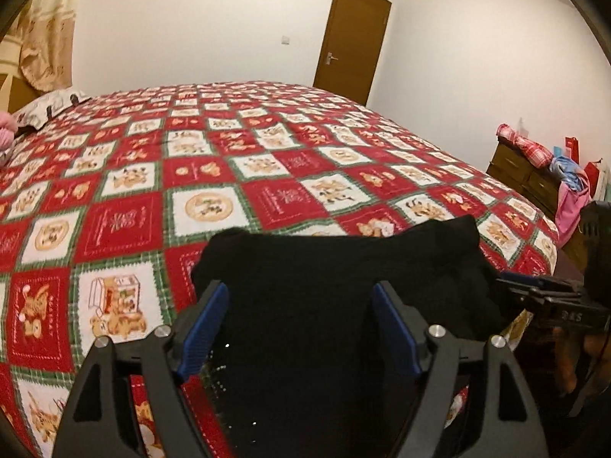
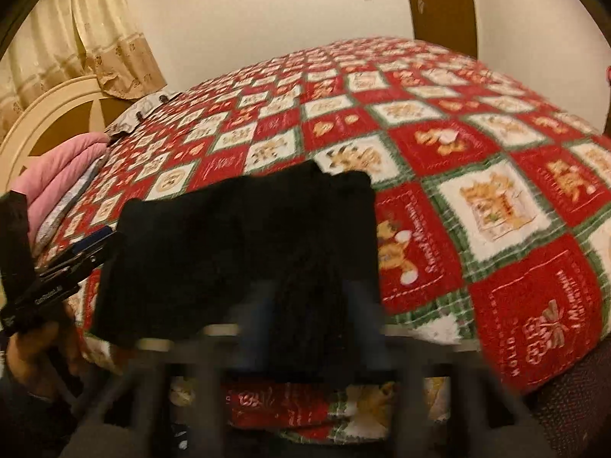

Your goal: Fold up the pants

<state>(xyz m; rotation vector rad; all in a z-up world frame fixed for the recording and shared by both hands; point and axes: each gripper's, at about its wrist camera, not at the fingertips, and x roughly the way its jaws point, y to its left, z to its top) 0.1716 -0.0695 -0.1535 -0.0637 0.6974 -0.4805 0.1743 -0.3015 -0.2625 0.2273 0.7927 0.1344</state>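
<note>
Black pants [image 1: 336, 286], already gathered into a compact dark bundle, are seen lying on the near edge of a bed [image 1: 236, 175] covered with a red, white and green patchwork quilt. From the pants, a brown door [image 1: 353, 38] is placed well beyond across the bed, a pink pillow [image 2: 61, 183] is set off toward the headboard, and a wooden dresser [image 1: 523, 175] piled with clothes is stood past the bed's far side corner.

The left claw [image 1: 301, 320] is held just over the pants with its blue pads [image 1: 206, 328] spread wide; the cloth is framed between them but is not pressed by either. The right claw [image 2: 301, 328] is rendered as a blur at the near edge of the pants, so its state cannot be told from its own view; in the left wrist view it [image 1: 534, 290] is shown at the bundle's other end, narrowed almost together, though whether cloth is pinched there cannot be told.

The step in hand is judged to be a late fold, with the bundle released on one side and taken up on the other. For the next move, a clean hold on the near edge appears to be called for, then a lift and a carry over toward the far edge, with the layers kept aligned so that the stack is not dragged askew.
</note>
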